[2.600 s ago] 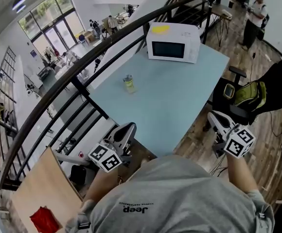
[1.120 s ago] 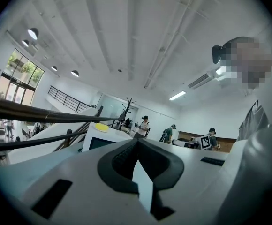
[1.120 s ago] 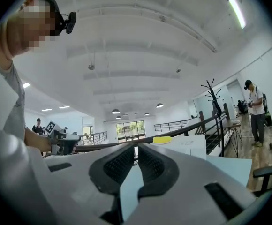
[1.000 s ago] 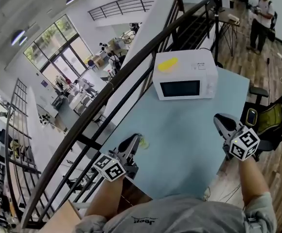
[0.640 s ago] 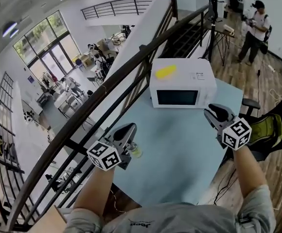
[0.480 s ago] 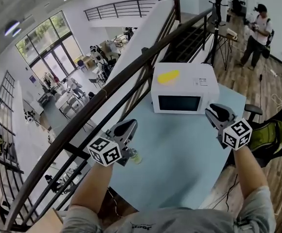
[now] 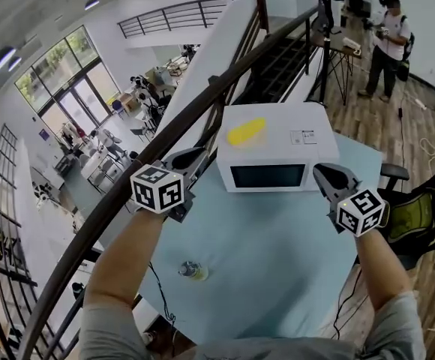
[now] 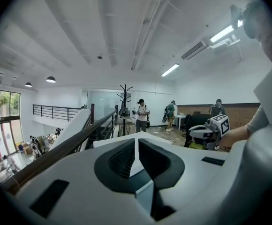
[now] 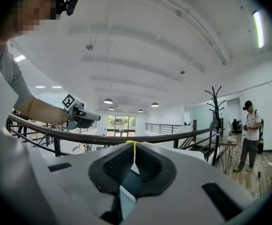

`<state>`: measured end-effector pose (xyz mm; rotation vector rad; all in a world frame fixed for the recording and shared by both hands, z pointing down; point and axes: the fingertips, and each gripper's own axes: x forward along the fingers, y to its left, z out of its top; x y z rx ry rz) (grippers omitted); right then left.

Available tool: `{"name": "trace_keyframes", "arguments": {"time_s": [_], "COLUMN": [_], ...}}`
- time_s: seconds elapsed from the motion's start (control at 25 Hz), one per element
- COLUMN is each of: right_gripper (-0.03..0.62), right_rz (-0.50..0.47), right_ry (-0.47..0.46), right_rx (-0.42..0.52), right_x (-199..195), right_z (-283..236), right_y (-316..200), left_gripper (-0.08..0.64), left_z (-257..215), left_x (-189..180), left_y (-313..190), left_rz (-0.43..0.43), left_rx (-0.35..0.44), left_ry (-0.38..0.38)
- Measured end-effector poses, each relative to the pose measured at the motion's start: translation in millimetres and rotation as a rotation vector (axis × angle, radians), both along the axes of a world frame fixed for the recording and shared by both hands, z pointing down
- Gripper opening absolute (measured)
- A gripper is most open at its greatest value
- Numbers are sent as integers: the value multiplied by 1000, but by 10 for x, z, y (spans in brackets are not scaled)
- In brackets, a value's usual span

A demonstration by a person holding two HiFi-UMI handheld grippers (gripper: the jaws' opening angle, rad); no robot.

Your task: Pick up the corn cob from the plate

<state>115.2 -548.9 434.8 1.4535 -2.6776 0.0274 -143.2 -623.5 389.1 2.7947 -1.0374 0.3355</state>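
Note:
No corn cob and no plate show in any view. A white microwave (image 7: 270,156) with its door shut stands at the far end of the light blue table (image 7: 277,253); a yellow patch (image 7: 245,131) lies on its top. My left gripper (image 7: 196,156) hovers by the microwave's left end, jaws shut and empty; in its own view the left gripper (image 8: 135,140) points across the microwave top. My right gripper (image 7: 322,172) hangs at the microwave's front right corner, also shut on nothing, and the right gripper (image 9: 134,144) looks toward the railing.
A small jar (image 7: 193,271) with yellowish contents stands on the table's near left part. A dark handrail (image 7: 165,137) runs along the table's left edge over an open drop. A chair with a green bag (image 7: 420,216) is at the right. A person (image 7: 386,28) stands far back.
My left gripper has swung from beside the jar forward to the microwave's left end, leaving the jar behind. The right gripper has shifted closer to the microwave's front right corner.

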Motion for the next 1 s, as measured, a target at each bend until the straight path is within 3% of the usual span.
{"name": "trace_keyframes", "arguments": {"time_s": [0.24, 0.56, 0.76, 1.0], "right_gripper": [15, 15, 17, 15], "right_rz": [4, -23, -26, -43], "right_ry": [-17, 2, 17, 32], "right_rx": [-7, 16, 28, 39], "right_x": [59, 33, 57, 62], "right_z": [90, 221, 356, 501], "right_y": [-495, -972, -1116, -1165], "left_gripper": [83, 196, 276, 308], "left_z": [174, 639, 958, 1095], "left_x": [361, 778, 1007, 1352], "left_y": [-777, -1475, -1727, -1850], "left_rz": [19, 103, 173, 240], "left_rx": [-48, -85, -167, -252], "left_ry": [-47, -251, -366, -399]}}
